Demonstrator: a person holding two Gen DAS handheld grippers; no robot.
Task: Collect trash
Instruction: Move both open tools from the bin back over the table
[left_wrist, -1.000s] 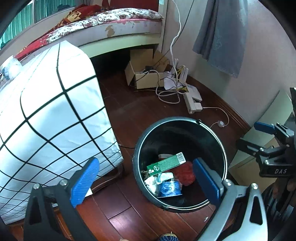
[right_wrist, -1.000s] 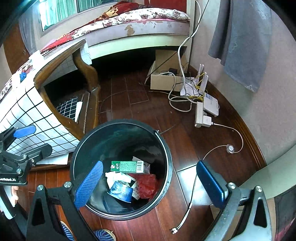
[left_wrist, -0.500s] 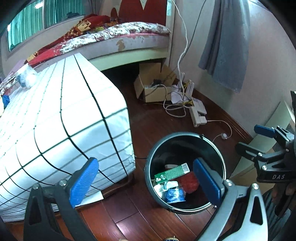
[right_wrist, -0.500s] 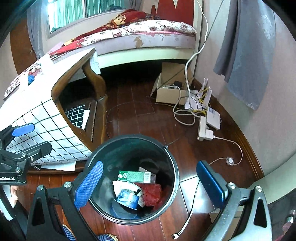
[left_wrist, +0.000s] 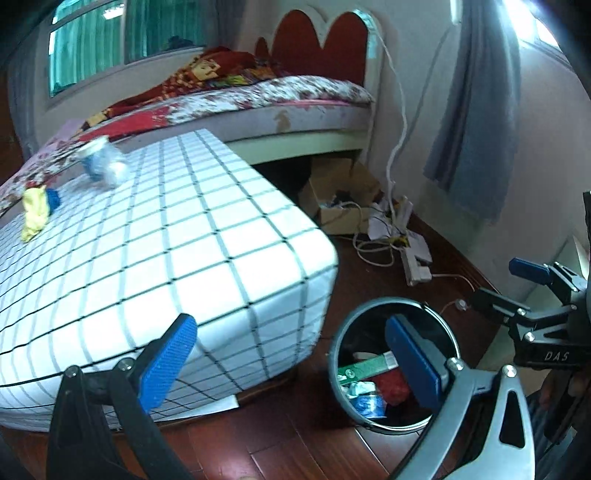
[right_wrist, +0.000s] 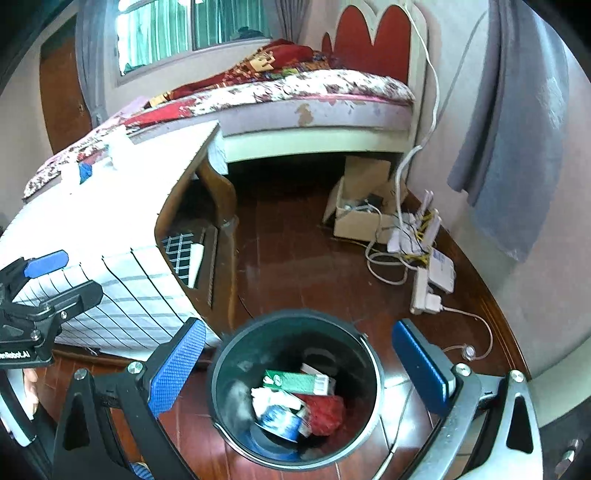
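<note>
Two grippers are in my views, and I read both sets of jaws as spread wide with nothing between them. The left gripper (left_wrist: 291, 354) hangs over the near edge of the desk (left_wrist: 155, 258), which carries a white grid-pattern cloth. The right gripper (right_wrist: 299, 362) hangs above the black bin (right_wrist: 221, 384) on the wooden floor (right_wrist: 295, 258). Inside the bin I see a green carton (right_wrist: 295, 382), a red wrapper (right_wrist: 325, 411), white paper (right_wrist: 269, 398) and a blue-and-white cup (right_wrist: 279, 422). Trash on the desk top: a yellow crumpled item (left_wrist: 34, 212) and a blurred blue-and-white cup (left_wrist: 101, 162), well apart from both grippers. The bed (left_wrist: 288, 96) lies beyond the desk.
</note>
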